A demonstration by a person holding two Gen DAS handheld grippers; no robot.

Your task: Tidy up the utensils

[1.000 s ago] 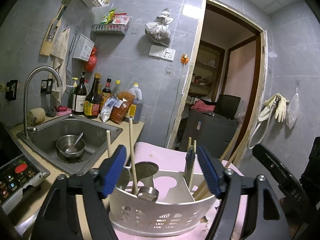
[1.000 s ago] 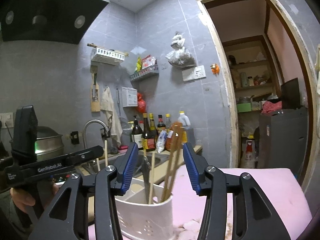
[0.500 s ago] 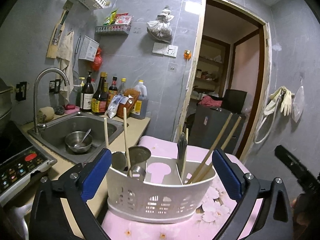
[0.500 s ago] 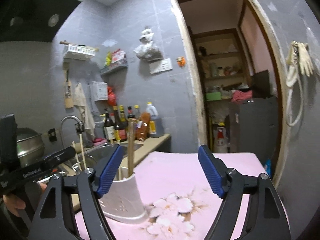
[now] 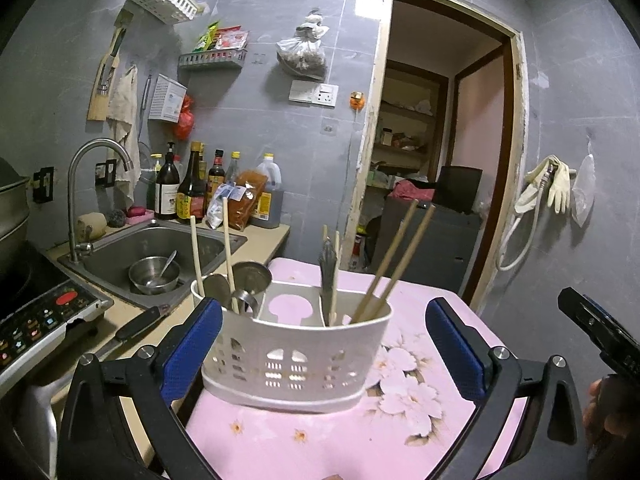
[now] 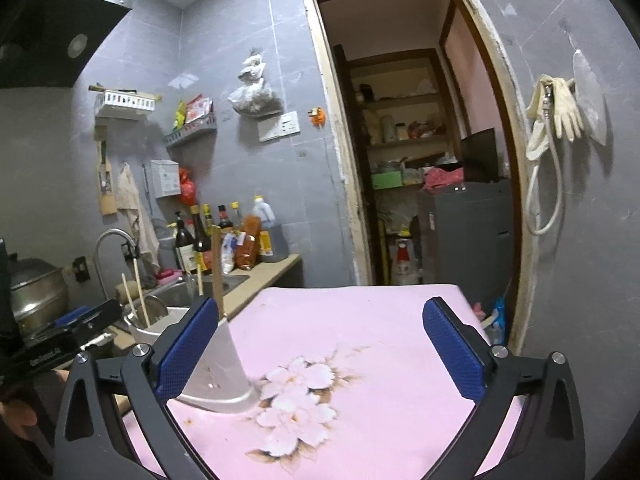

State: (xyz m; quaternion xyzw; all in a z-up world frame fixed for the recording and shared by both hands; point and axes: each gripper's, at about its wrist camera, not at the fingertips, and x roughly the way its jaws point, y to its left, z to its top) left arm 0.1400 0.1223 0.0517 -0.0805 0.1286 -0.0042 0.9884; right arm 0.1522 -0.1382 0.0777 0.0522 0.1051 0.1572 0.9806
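Observation:
A white slotted utensil caddy stands on a pink floral table cover. It holds wooden chopsticks on its right, a dark utensil in the middle, and steel ladles with two sticks on its left. My left gripper is open wide around the caddy, pads off its walls. My right gripper has its jaws opening. Only the caddy's end shows, just inside its left finger and not pressed.
Left of the table runs a counter with a sink holding a steel bowl, sauce bottles, an induction cooker and a knife. A doorway opens behind the table. The other gripper's body shows at far right.
Both grippers opened wide and drew back from the caddy. The right one also swung right, so the caddy slid to the left edge of its view.

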